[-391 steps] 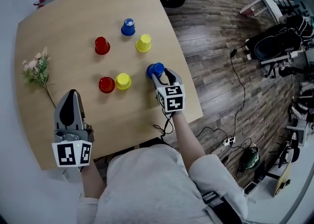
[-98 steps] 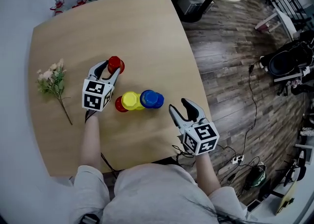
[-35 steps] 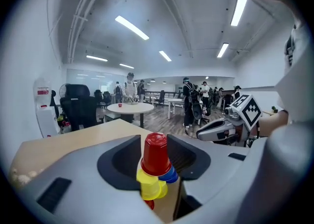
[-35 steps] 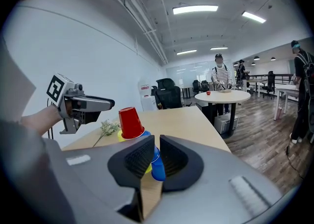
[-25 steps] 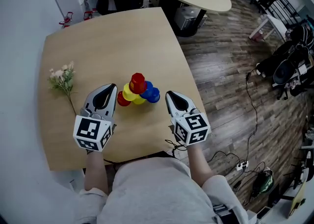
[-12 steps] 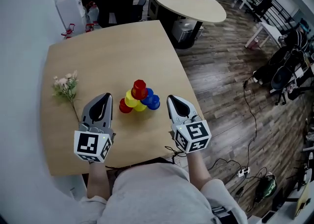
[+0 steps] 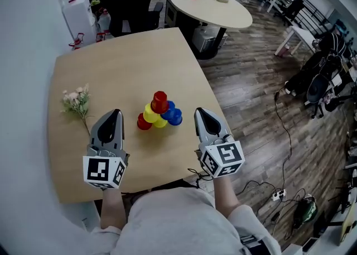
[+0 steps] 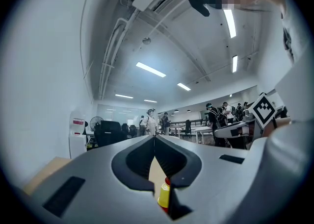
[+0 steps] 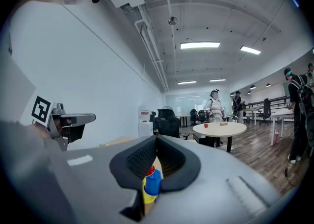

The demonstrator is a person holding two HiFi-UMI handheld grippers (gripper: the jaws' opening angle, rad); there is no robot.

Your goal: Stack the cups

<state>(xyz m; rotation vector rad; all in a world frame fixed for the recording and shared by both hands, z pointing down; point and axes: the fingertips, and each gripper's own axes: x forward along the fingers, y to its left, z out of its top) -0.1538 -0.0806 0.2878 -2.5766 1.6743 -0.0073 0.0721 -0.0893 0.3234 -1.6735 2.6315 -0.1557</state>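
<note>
A light wooden tabletop (image 7: 128,58) is seen in an open office with a dark plank floor (image 7: 251,92). A pyramid of small plastic cups (image 7: 159,113) stands near the tabletop's middle, towards the near edge. Red, yellow and blue cups form the base, a yellow and a blue cup are set above them, and one red top cup (image 7: 160,102) crowns it.

The left tongs (image 7: 115,112) and the right tongs (image 7: 199,110) are held either side of the pyramid, well apart from it. Both are fully closed and nothing is gripped. In each gripper view the cups are glimpsed only beyond the meeting jaws.

The stacking is judged to be done, as no loose cup is left on the tabletop. What remains is best done by keeping both tongs clear. Any retreat should be made up and back towards the body, never across the base row, and the tabletop should not be knocked, since the top cup rests on two narrow rims.

A pale dried flower sprig (image 7: 76,100) lies to the left, and a round white table (image 7: 209,4) stands behind.
</note>
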